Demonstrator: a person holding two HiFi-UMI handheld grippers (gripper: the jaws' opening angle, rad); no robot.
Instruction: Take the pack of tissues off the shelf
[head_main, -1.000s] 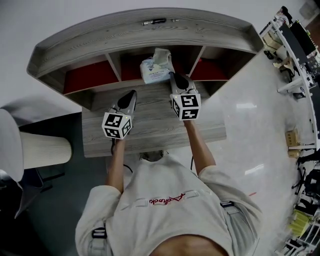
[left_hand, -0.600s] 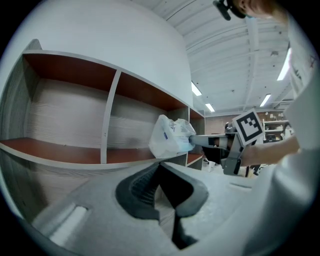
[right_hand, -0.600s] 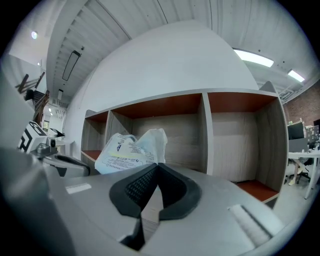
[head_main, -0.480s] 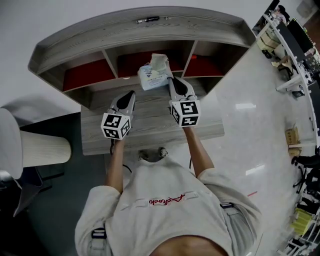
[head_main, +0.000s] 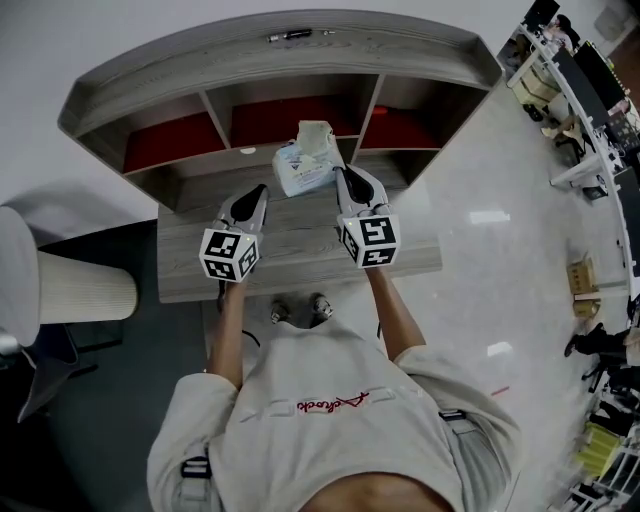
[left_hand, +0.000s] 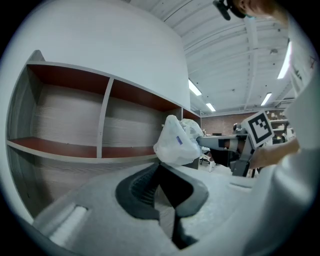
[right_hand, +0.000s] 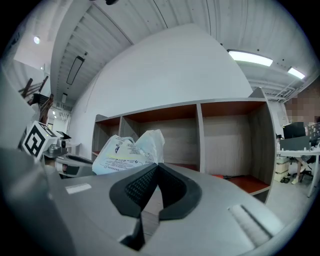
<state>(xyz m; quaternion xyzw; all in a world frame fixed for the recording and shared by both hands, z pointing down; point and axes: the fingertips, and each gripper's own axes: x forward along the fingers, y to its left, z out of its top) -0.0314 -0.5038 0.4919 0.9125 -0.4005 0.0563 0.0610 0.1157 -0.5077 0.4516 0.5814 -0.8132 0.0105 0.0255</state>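
The pack of tissues, pale blue and white plastic with a crumpled top, hangs in front of the shelf's middle compartment, over the desk's back part. My right gripper is shut on the pack's right edge; in the right gripper view the pack sticks out left of the closed tips. My left gripper sits lower left of the pack, shut and holding nothing. In the left gripper view the pack floats just beyond the closed tips.
The grey wooden shelf has three red-floored compartments, and a dark pen lies on its top. The desk runs below it. A ribbed white cylinder stands at the left. Cluttered benches lie to the right.
The right gripper has drawn back toward me with the tissue pack, which has come out of the middle compartment. The left gripper has hardly moved.
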